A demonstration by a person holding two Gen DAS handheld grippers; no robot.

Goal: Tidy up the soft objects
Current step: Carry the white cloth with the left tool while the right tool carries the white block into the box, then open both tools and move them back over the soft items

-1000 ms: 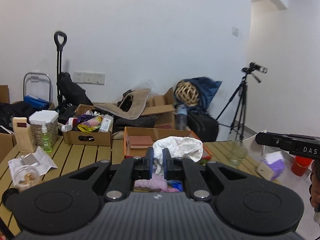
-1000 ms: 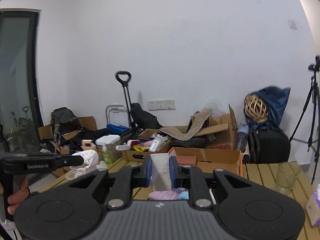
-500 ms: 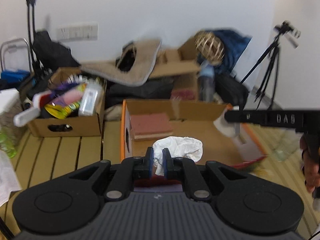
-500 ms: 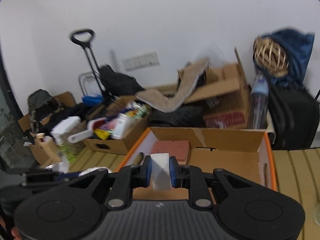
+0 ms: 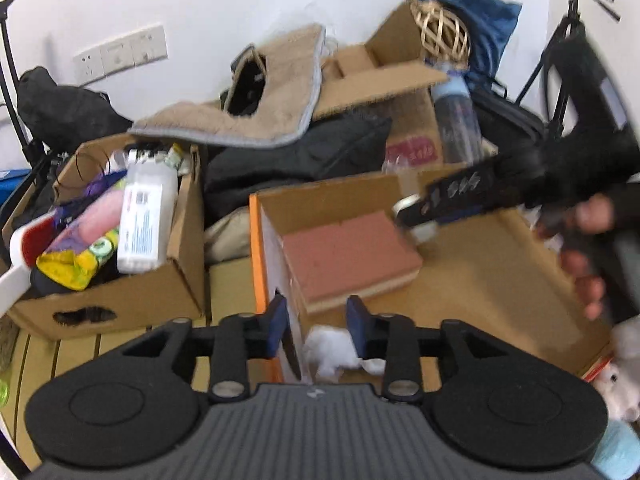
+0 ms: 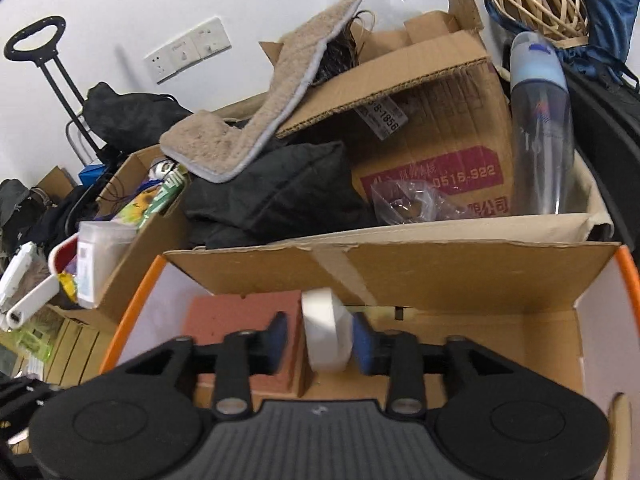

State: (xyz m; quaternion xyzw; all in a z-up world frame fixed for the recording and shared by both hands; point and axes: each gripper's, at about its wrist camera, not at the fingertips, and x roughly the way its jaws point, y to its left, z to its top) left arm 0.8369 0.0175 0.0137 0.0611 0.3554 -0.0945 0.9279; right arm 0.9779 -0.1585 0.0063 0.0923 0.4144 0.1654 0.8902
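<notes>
Both hand-held grippers have swung from level, out over the bench (image 5: pixel 228 280), down to the orange-edged box (image 5: pixel 500 280), which now fills both views.

Left hand-held gripper (image 5: pixel 316 326): jaws have just been opening and stand spread. The white cloth (image 5: pixel 330 350) lies low between them, against the right pad or just off it, inside the box by the near wall; it was pinched tight a second ago.

Right hand-held gripper (image 6: pixel 320 340): jaws also just opening, spread. The white foam piece (image 6: pixel 326 334) stands upright between them, near the right pad, clear of the left.

Judgement: both soft items are being let go into the box; this pair looks nearly stowed.

Left view only: the person's hand (image 5: pixel 588 248) on the right hand-held gripper, blurred; plush toys (image 5: pixel 624 368) outside the box's right corner. Right view only: the box's far flap (image 6: pixel 400 276), with the red block (image 6: pixel 240 312) under it.
</notes>
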